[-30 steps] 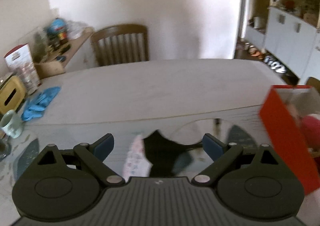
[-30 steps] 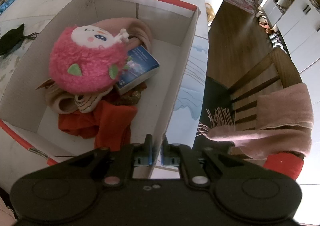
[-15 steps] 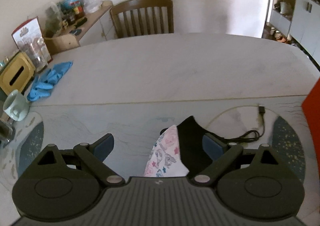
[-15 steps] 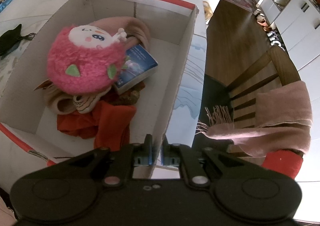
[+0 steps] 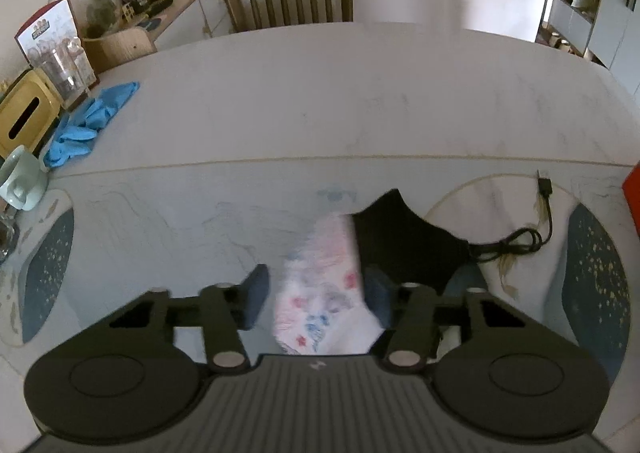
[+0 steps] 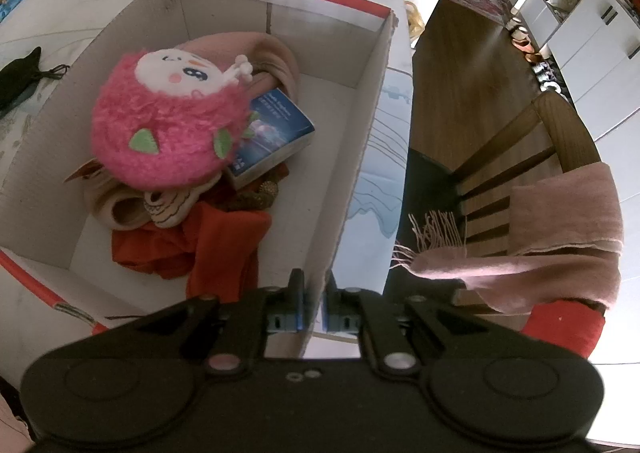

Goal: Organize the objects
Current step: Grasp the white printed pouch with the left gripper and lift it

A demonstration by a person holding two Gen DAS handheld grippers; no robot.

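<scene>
Box (image 6: 352, 101) already holds the plush (image 6: 168, 125). Right gripper (image 6: 314, 305) fingers clench its wall; left gripper (image 5: 316, 293) fingers are closing around the patterned cloth (image 5: 324, 293) lying on the table (image 5: 320, 93), not yet boxed.

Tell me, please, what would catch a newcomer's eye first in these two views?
Most striking is the fluffy pink plush toy, lying on clothes and a blue book inside the red-rimmed cardboard box, whose wall the right gripper pinches. On the table, the left gripper has its jaws closing around a white patterned cloth beside a black mask.
</scene>
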